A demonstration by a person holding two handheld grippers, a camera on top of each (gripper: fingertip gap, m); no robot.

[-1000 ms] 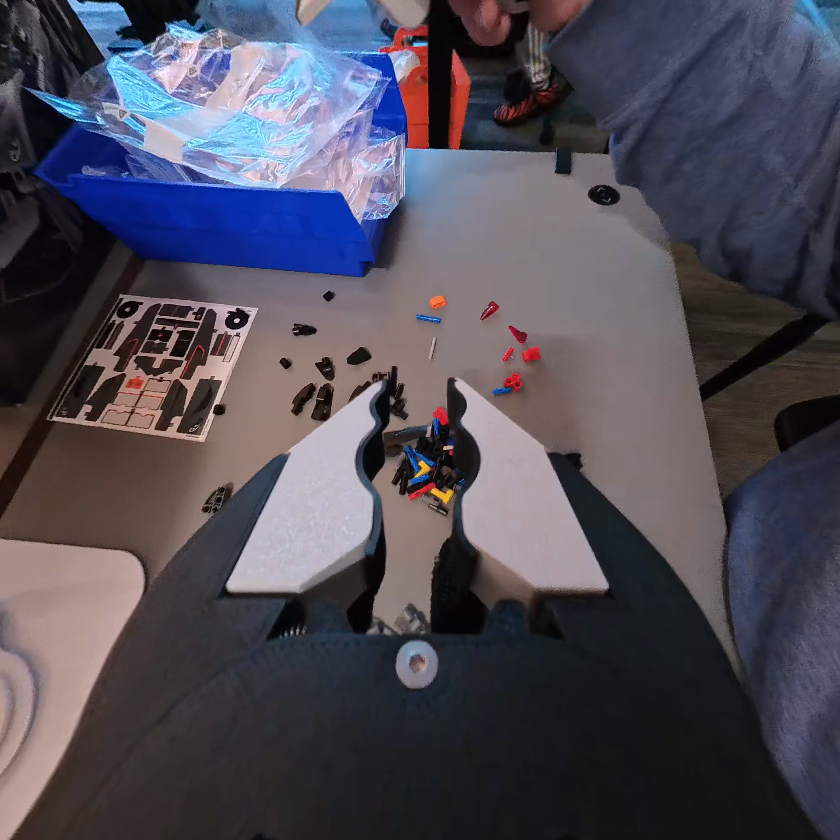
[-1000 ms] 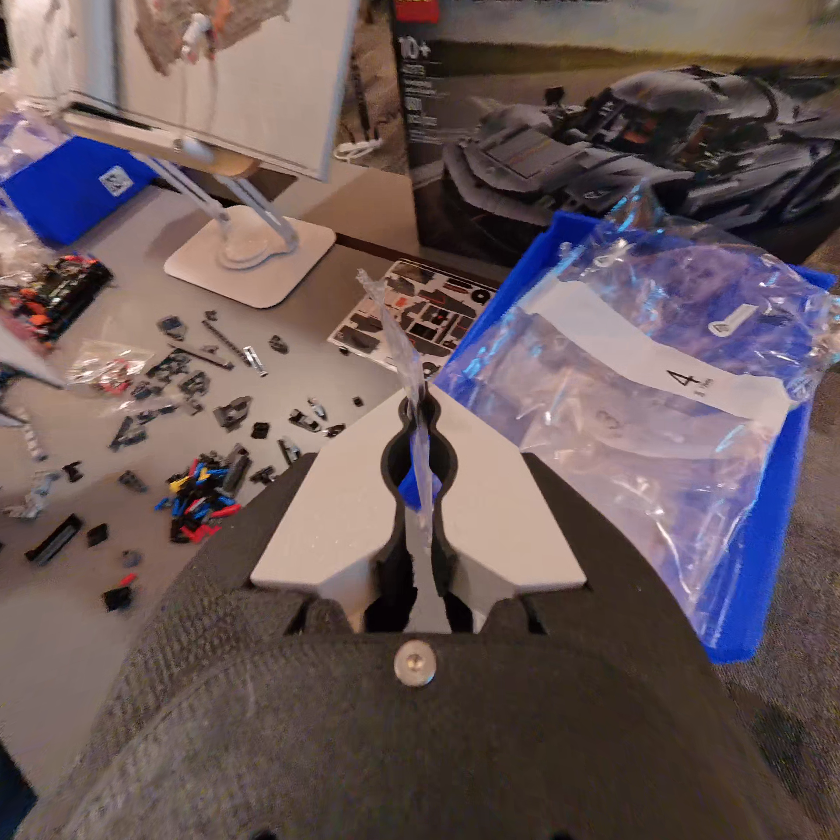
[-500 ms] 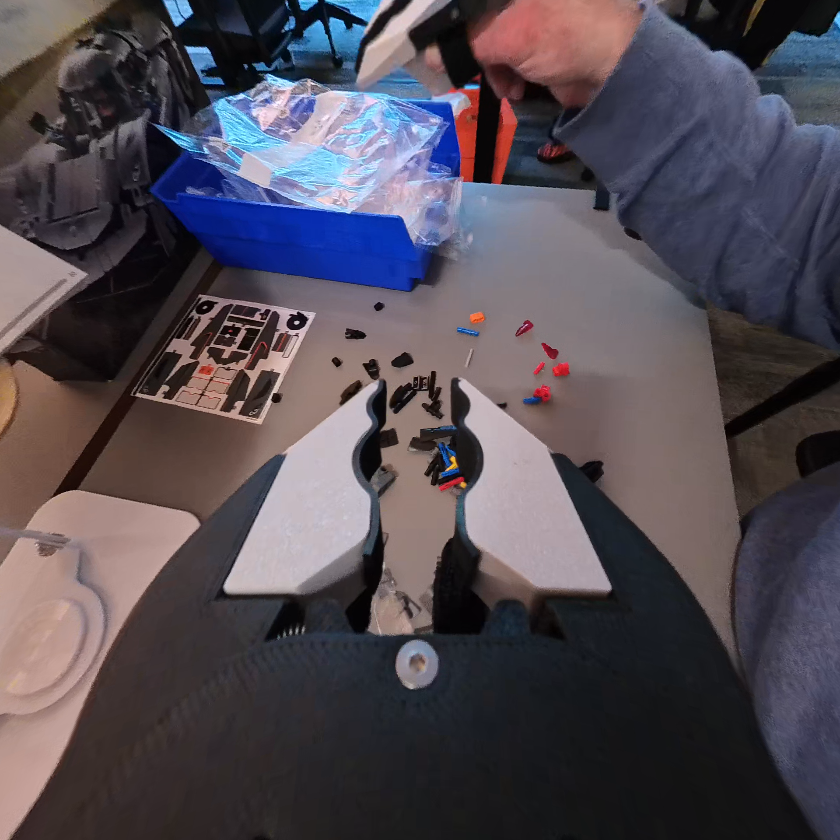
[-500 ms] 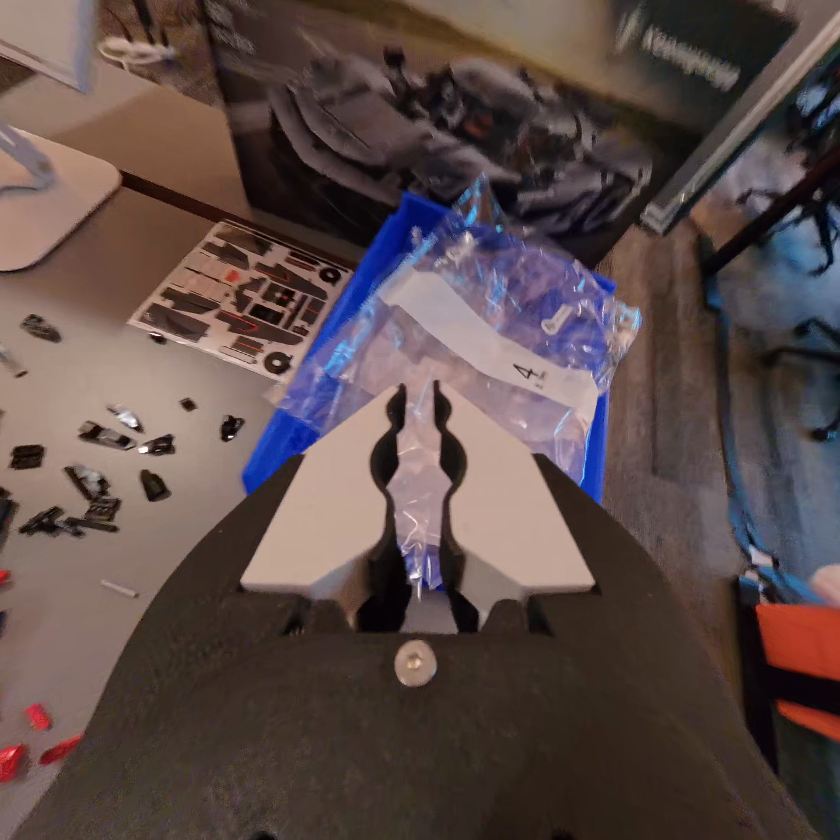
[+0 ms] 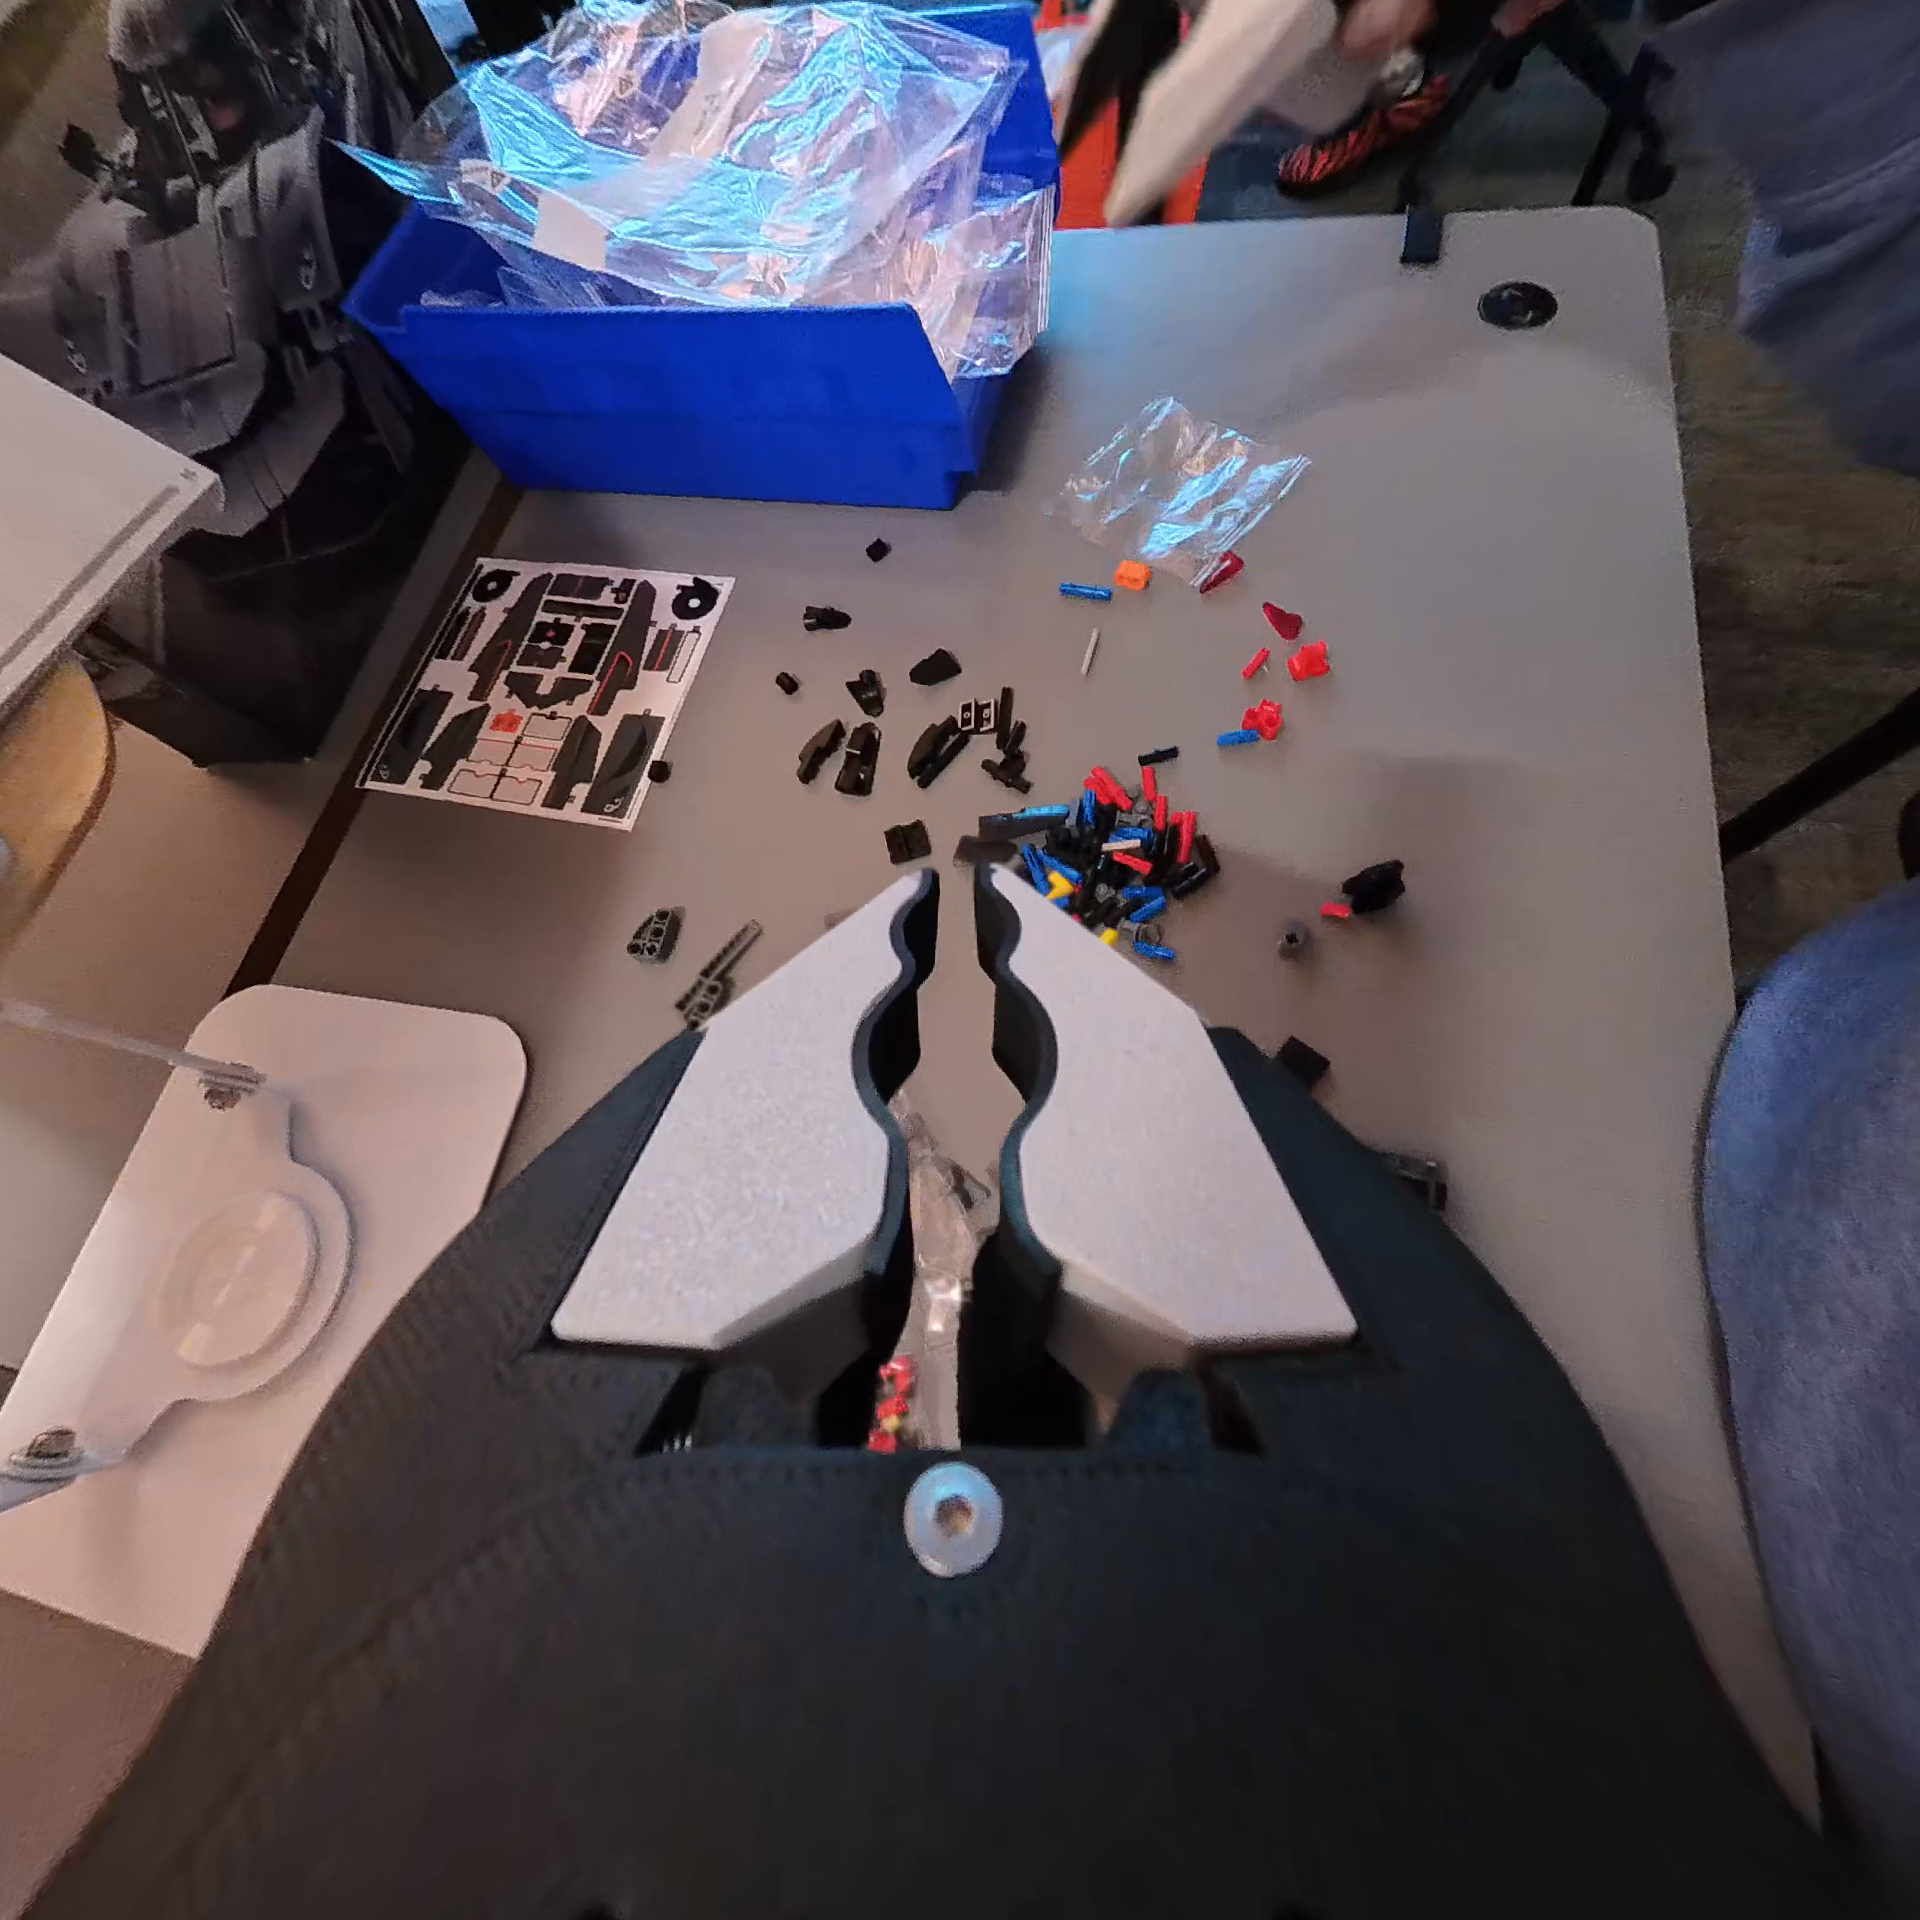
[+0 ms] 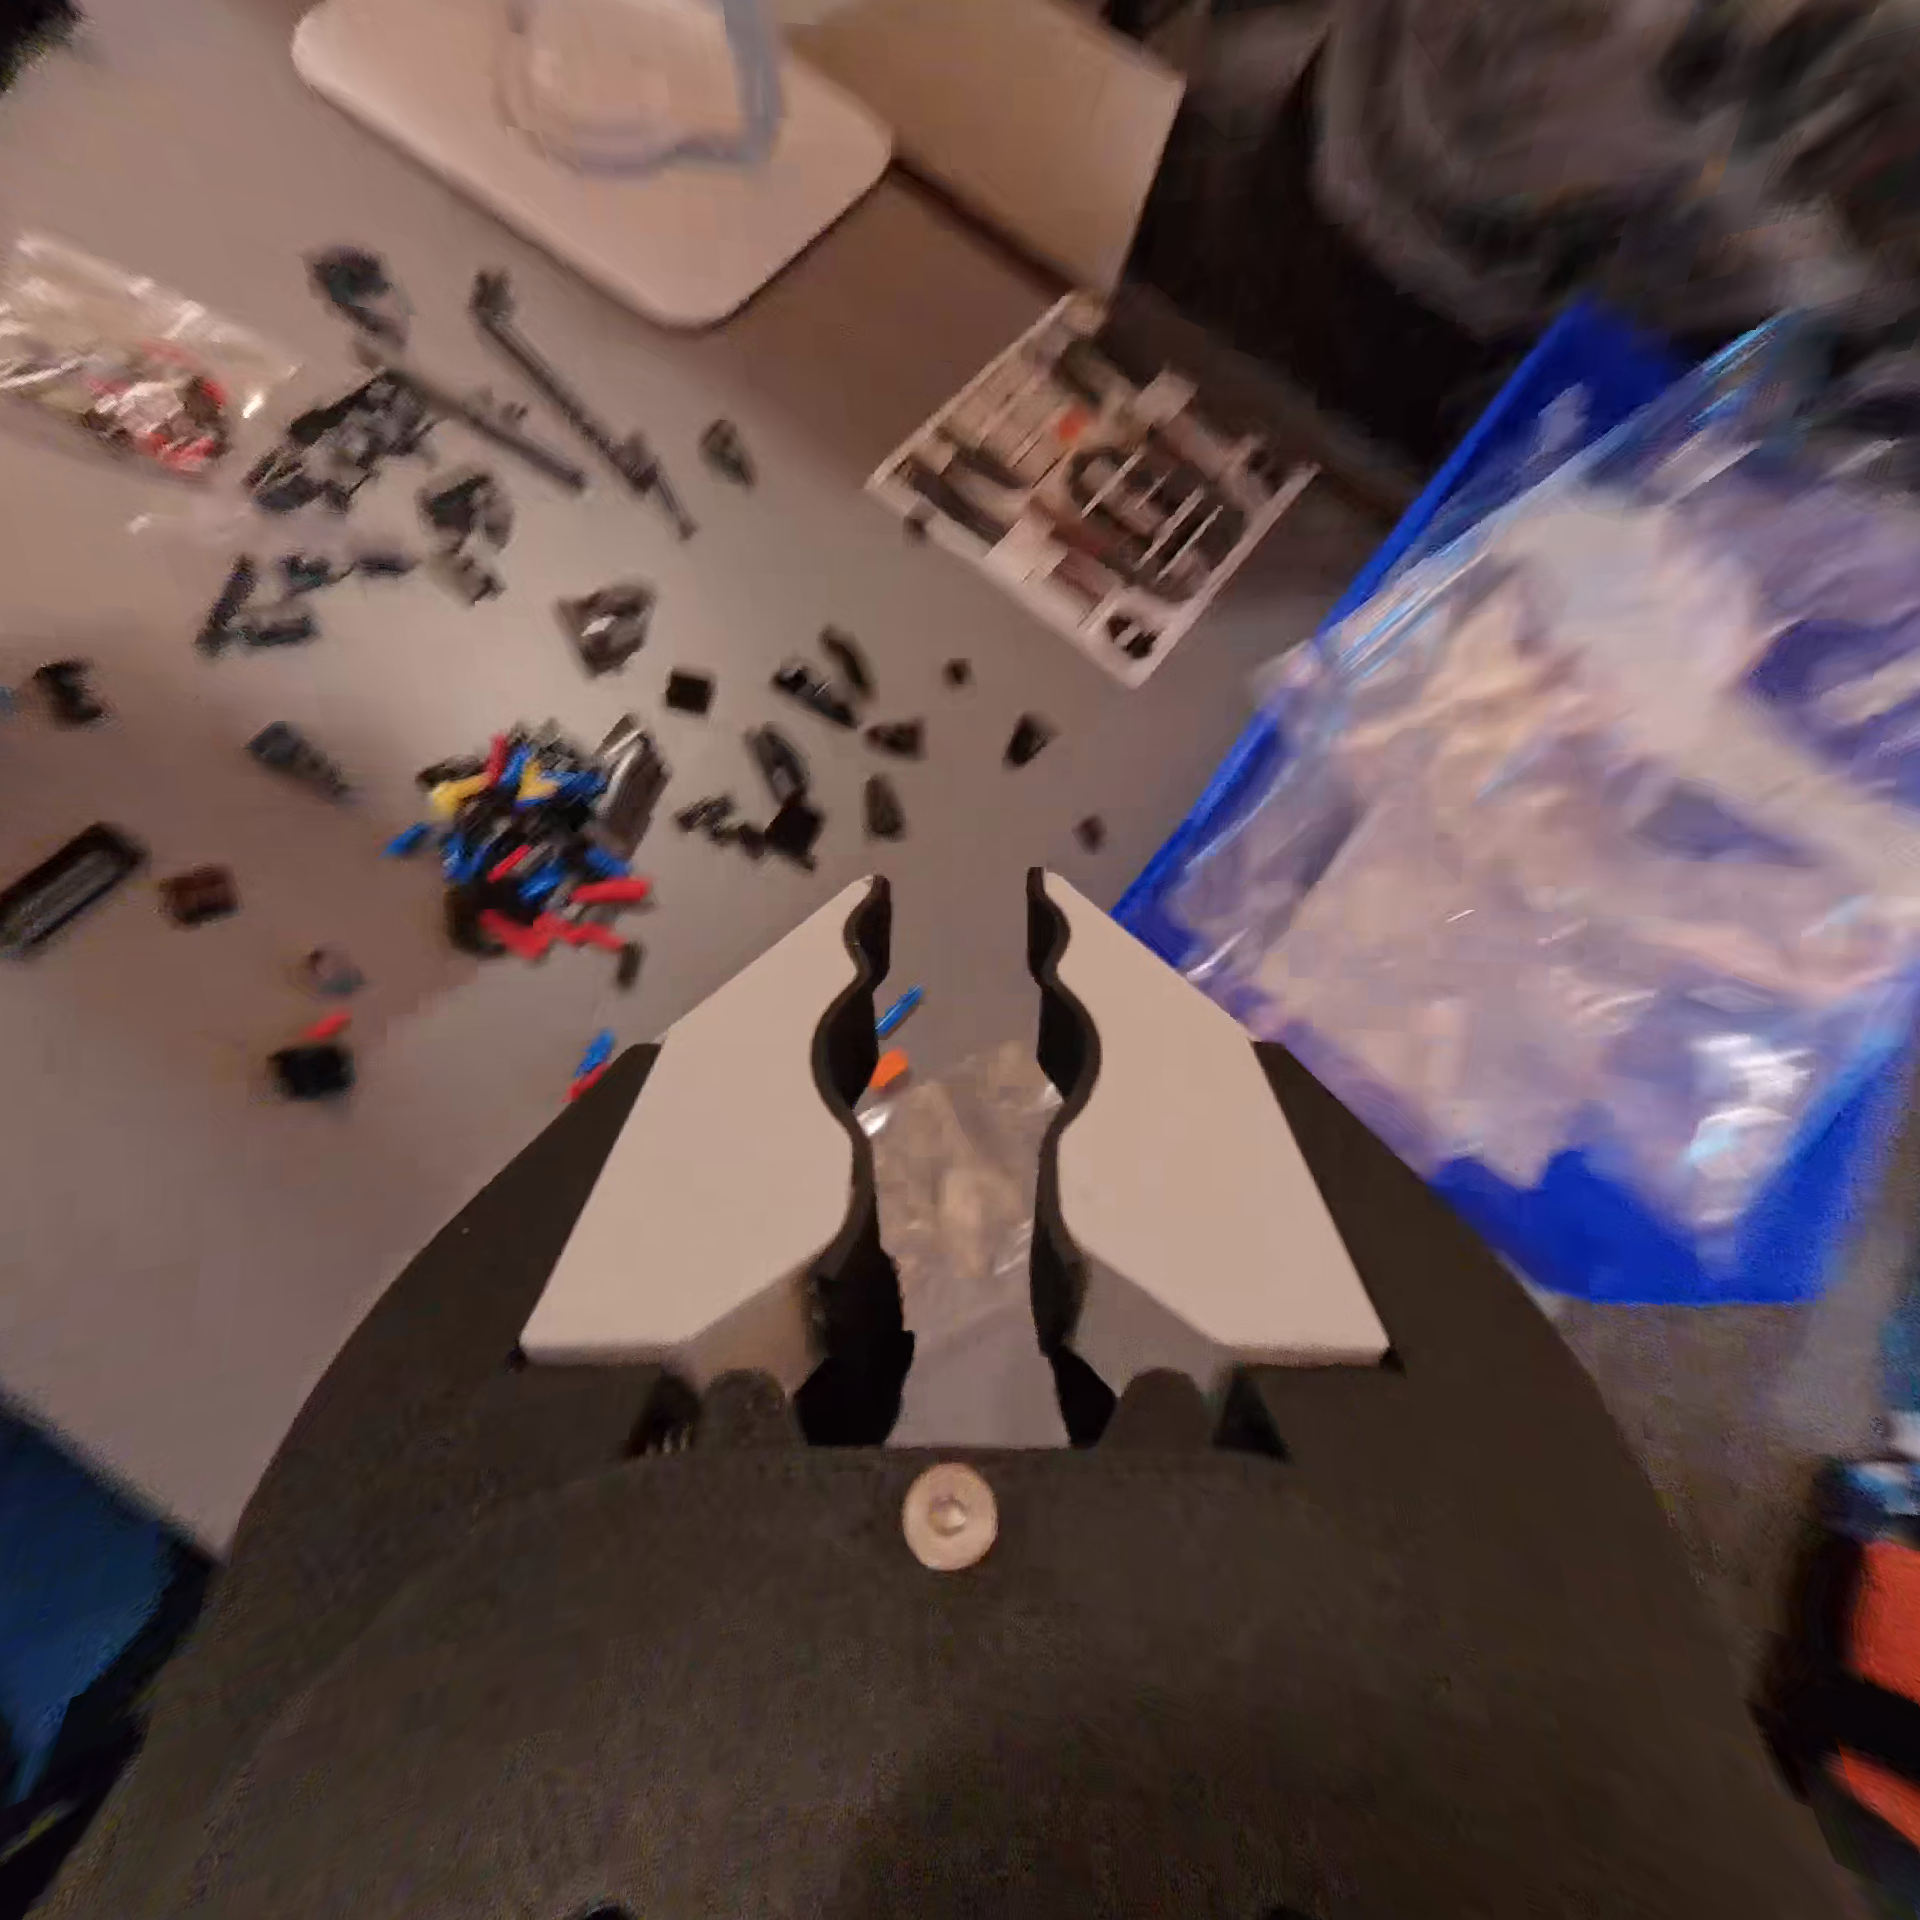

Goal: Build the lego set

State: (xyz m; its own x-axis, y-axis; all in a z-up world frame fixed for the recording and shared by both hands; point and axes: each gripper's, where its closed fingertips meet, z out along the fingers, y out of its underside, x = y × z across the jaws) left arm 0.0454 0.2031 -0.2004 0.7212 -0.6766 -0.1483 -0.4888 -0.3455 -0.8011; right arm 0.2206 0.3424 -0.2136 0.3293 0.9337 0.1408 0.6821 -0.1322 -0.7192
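Our left gripper [image 5: 956,883] hangs above the worktop [image 5: 1455,582] with its fingers [image 5: 769,1122] nearly together, a narrow slit between the tips and nothing pinched there; a bit of clear plastic with small red parts [image 5: 935,1247] shows deeper in the gap, though we cannot tell whether it is held or merely lies below. Our right gripper [image 6: 956,883] has its fingers apart and empty — the small crumpled bag [image 6: 966,1143] seen between them lies loose on the worktop, just beside the blue bin [image 6: 1621,1236].

Outward from there, the lego pieces are spread loose: a dense pile of blue, red, black and yellow pins [image 5: 1117,857] sits just ahead of the left fingertips, scattered black pieces [image 5: 883,727] lie beyond it, and a few red ones [image 5: 1283,665] lie to the right. The sticker sheet [image 5: 551,691] lies flat near the bin, which is heaped with clear bags [image 5: 727,156].

We judge the unpacking step nearly over and sorting next. To do it well, we should open the left fingers wide enough, come down steeply on one pin at the pile's edge, and close gently — a sideways sweep would likely scatter the heap toward the worktop's rim.
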